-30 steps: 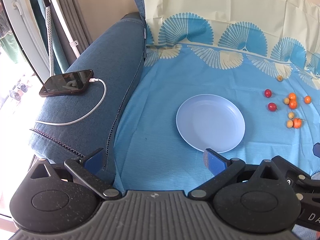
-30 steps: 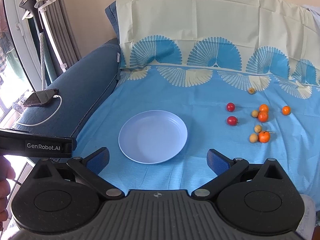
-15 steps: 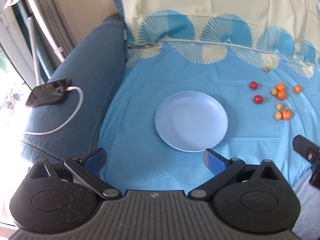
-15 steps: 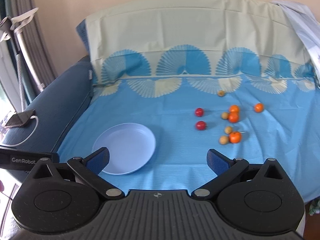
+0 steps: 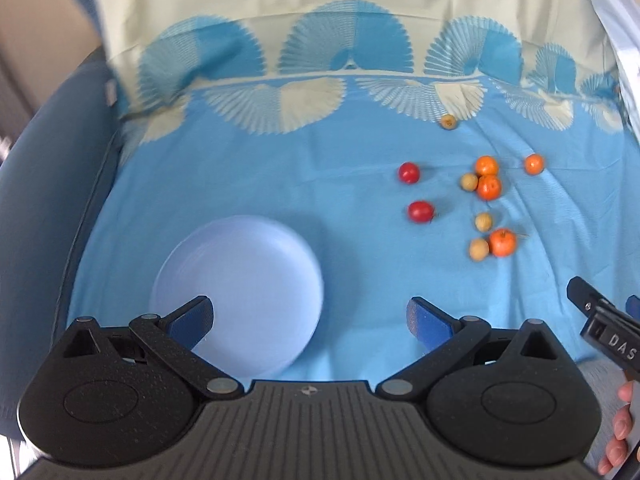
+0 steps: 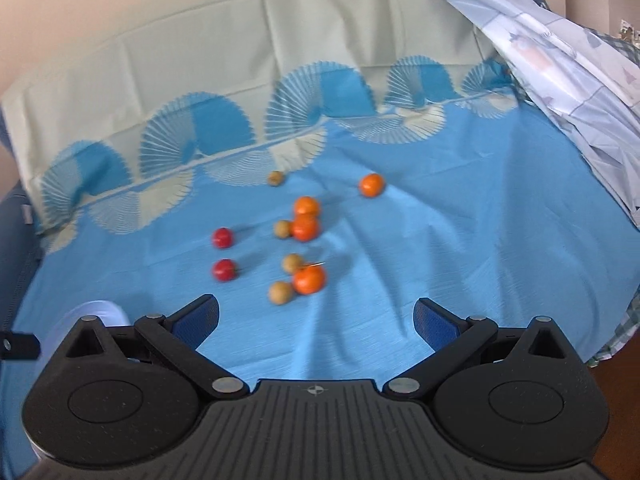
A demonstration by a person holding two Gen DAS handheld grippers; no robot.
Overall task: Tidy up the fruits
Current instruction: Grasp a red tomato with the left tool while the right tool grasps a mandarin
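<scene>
The right gripper (image 6: 316,316) has its blue fingers (image 6: 198,314) spread wide and empty, and the scattered fruits (image 6: 298,248) lie on the cloth just ahead of them, the nearest orange one (image 6: 309,280) slightly left of centre. The left gripper (image 5: 310,316), also wide open and empty, hangs over the pale blue plate (image 5: 240,276), with the fruits up to its right. The right gripper looks nearer to them. Everything rests on a blue fan-patterned sheet (image 6: 440,232) over a sofa.
</scene>
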